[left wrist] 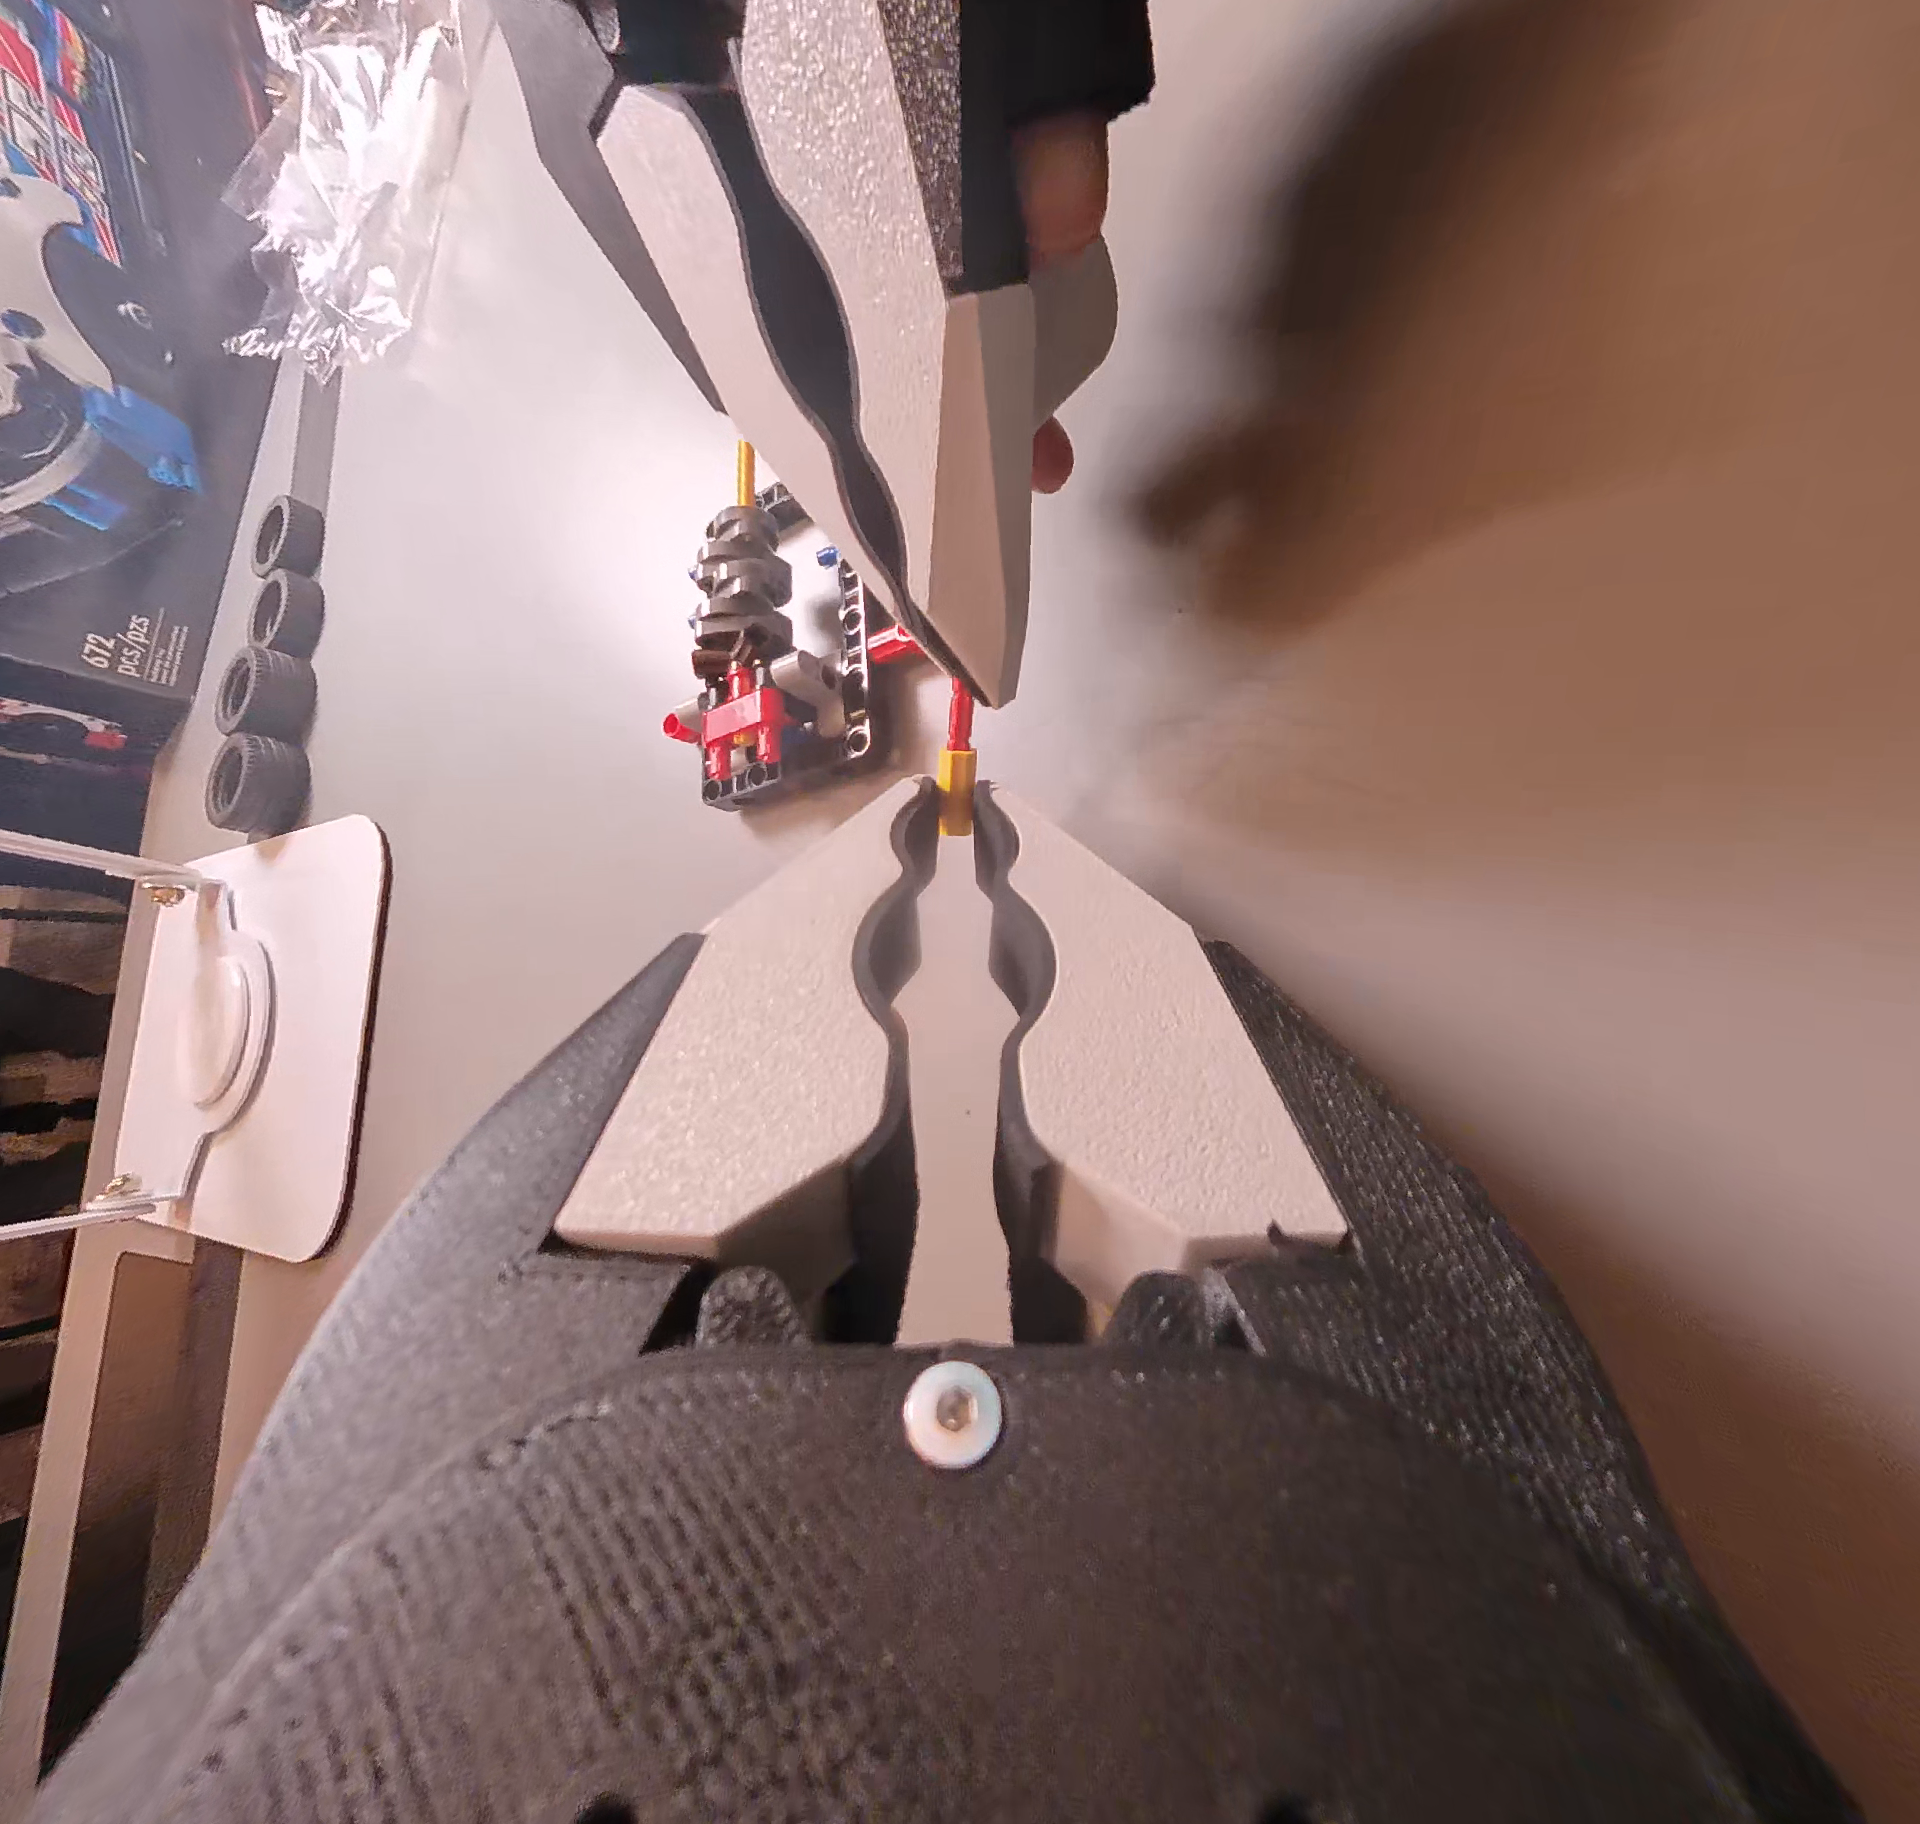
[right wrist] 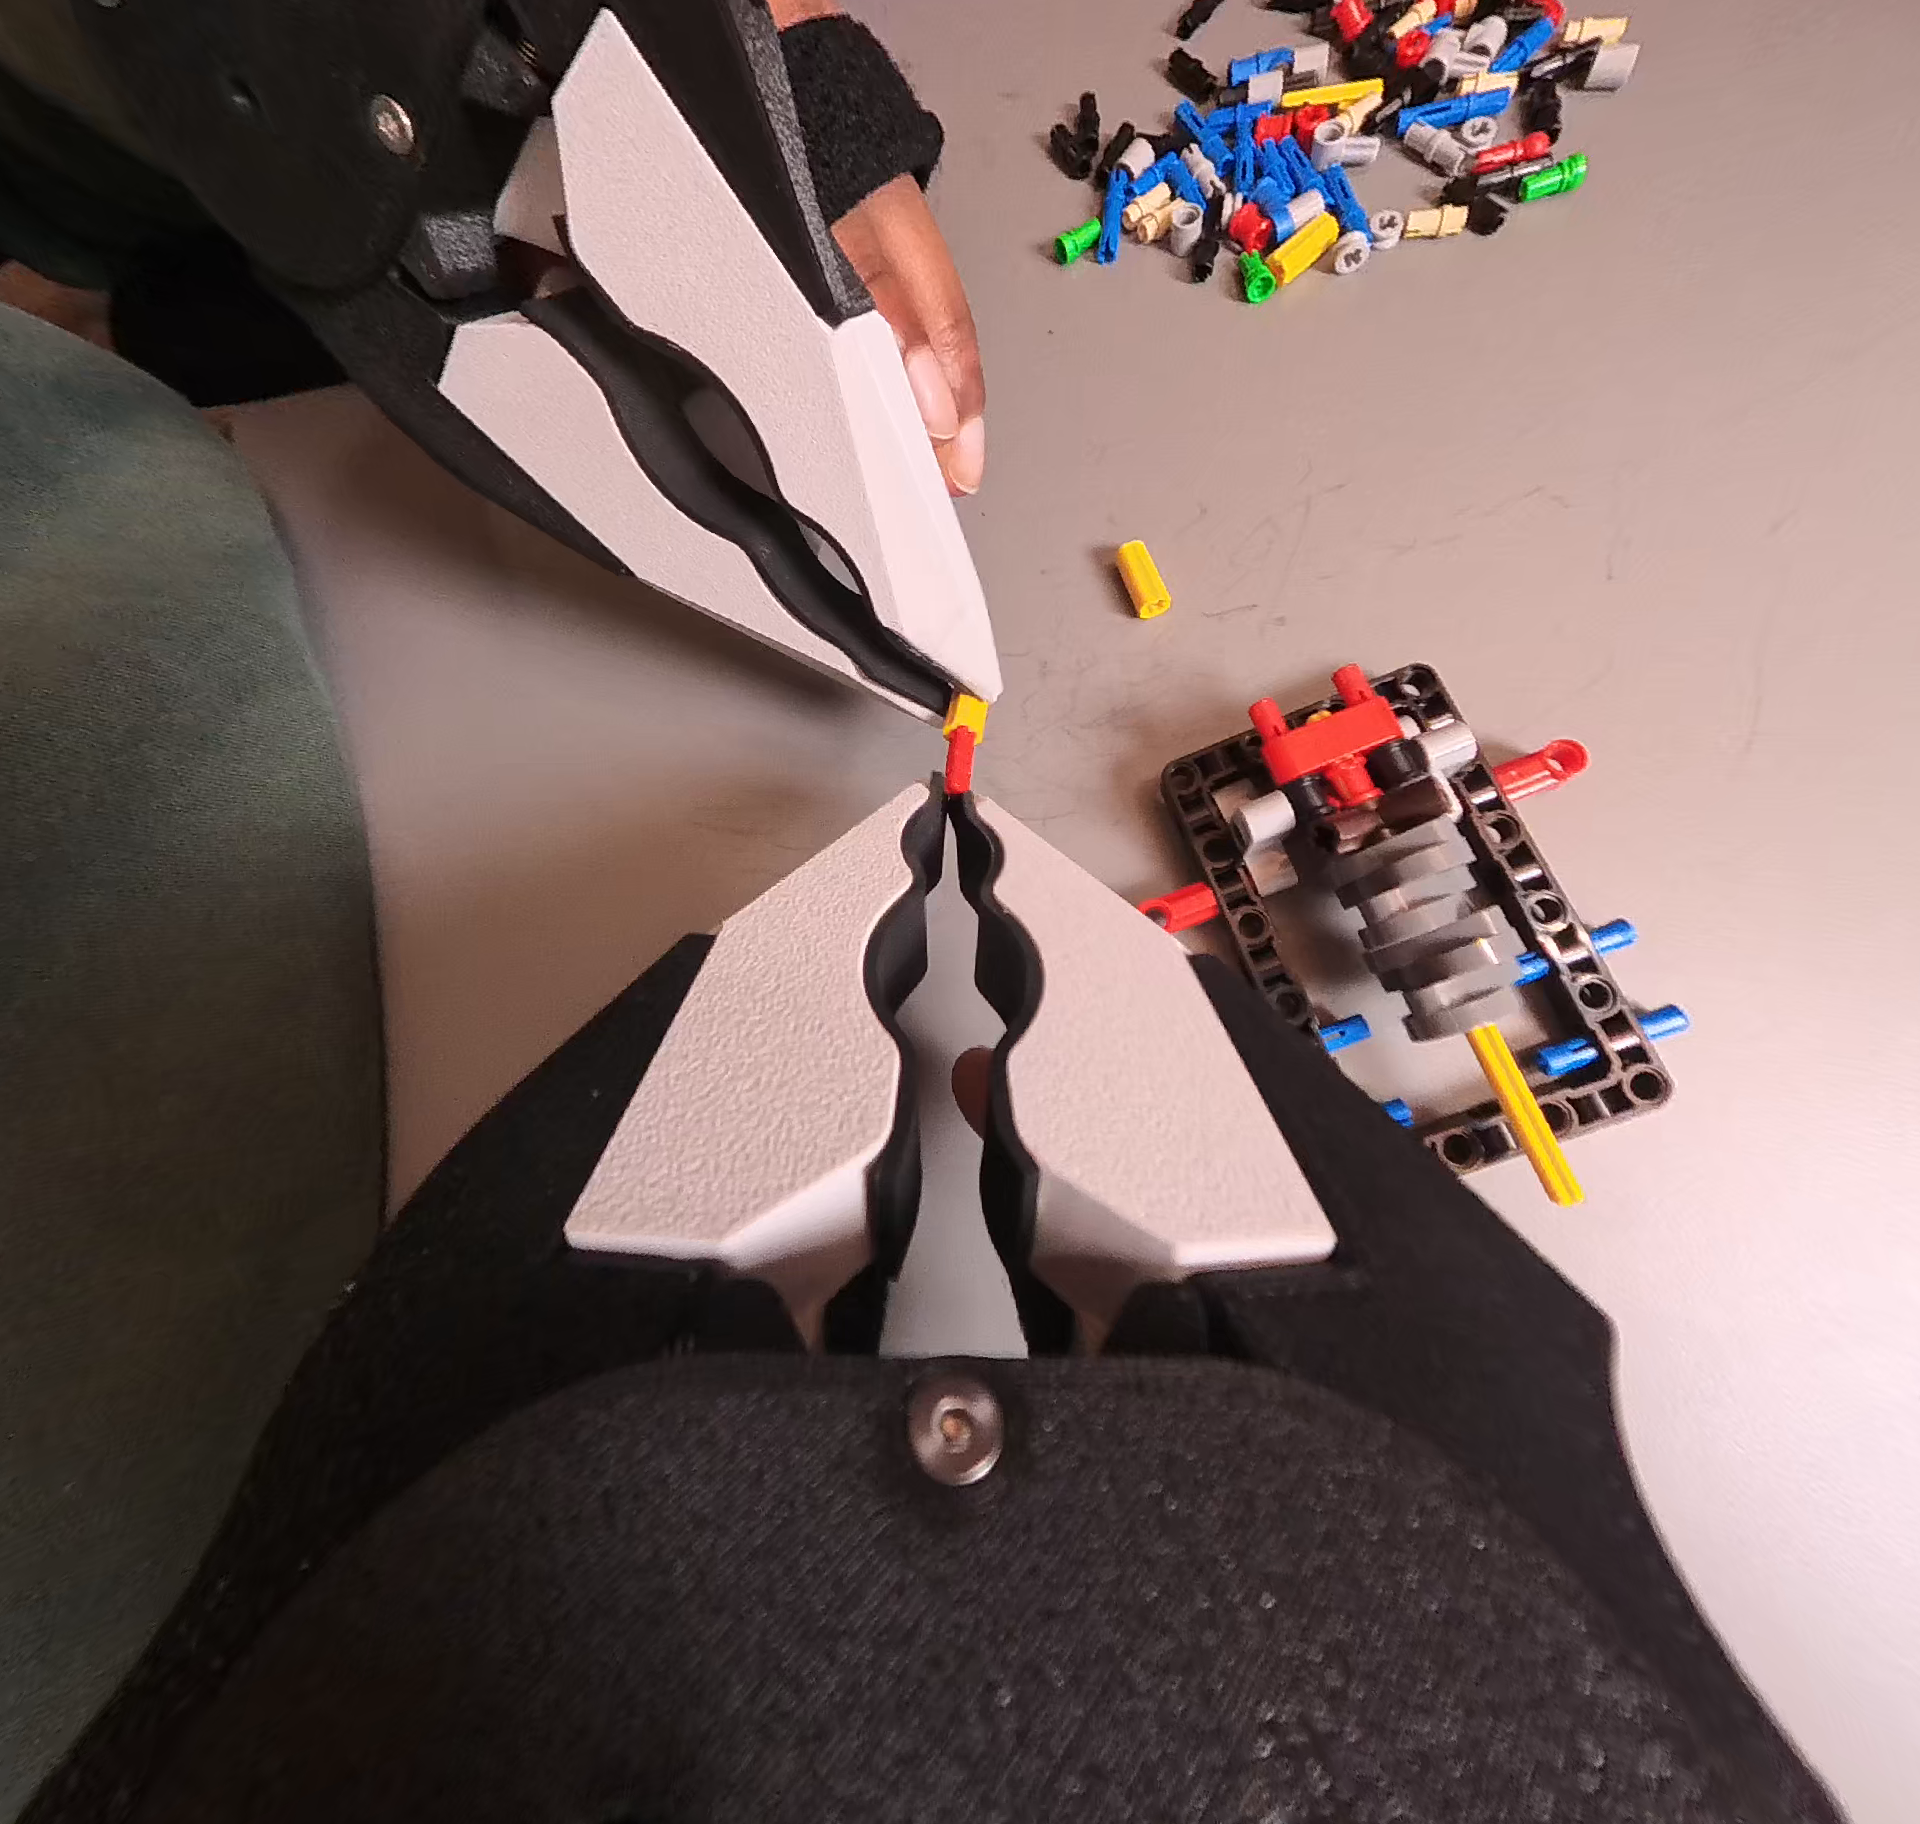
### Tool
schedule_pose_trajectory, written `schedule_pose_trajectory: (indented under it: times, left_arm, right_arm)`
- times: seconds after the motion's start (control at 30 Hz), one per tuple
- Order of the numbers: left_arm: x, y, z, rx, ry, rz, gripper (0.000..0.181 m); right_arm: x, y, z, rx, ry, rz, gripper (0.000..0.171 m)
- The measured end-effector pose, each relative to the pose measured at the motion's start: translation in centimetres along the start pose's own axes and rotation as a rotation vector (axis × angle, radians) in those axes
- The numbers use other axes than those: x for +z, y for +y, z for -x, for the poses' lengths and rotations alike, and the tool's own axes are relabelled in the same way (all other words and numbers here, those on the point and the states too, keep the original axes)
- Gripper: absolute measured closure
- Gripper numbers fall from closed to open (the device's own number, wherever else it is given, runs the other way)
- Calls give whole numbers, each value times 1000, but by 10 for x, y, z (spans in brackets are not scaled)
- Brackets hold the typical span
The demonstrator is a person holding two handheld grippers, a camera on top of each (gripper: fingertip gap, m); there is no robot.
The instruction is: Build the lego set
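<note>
My left gripper (left wrist: 954,800) is shut on a small yellow connector (left wrist: 955,782). My right gripper (right wrist: 951,795) is shut on a short red axle (right wrist: 959,764), tip to tip with the left one above the table. The red axle (left wrist: 961,716) sits pushed into the yellow connector (right wrist: 966,712). The partly built model (right wrist: 1418,927), a dark grey frame with grey gears, a red block and a yellow axle, lies on the table to the right in the right wrist view. It also shows in the left wrist view (left wrist: 774,662) behind the tips.
A pile of loose small pieces (right wrist: 1340,112) lies at the far right. A spare yellow connector (right wrist: 1143,579) lies alone near the model. Several black tyres (left wrist: 265,662), crumpled clear bags (left wrist: 343,143), the set's box (left wrist: 83,320) and a white stand (left wrist: 249,1036) are at the left. Left and right tips are no more than a few centimetres apart.
</note>
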State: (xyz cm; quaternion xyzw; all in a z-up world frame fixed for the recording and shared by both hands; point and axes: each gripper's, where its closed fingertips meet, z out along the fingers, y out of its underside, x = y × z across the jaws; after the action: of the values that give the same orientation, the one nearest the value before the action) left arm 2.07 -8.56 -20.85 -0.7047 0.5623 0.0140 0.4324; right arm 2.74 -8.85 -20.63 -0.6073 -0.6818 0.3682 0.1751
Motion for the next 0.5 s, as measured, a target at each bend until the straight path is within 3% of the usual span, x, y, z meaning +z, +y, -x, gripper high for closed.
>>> schedule_pose_trajectory:
  times: [0.27,0.5]
  left_arm:
    - [4,5,-6,42,11,54,176]
    - [6,9,-9,-68,64,27,176]
  right_arm:
    - [4,3,-1,48,-19,12,171]
    - [9,9,-1,25,-34,12,171]
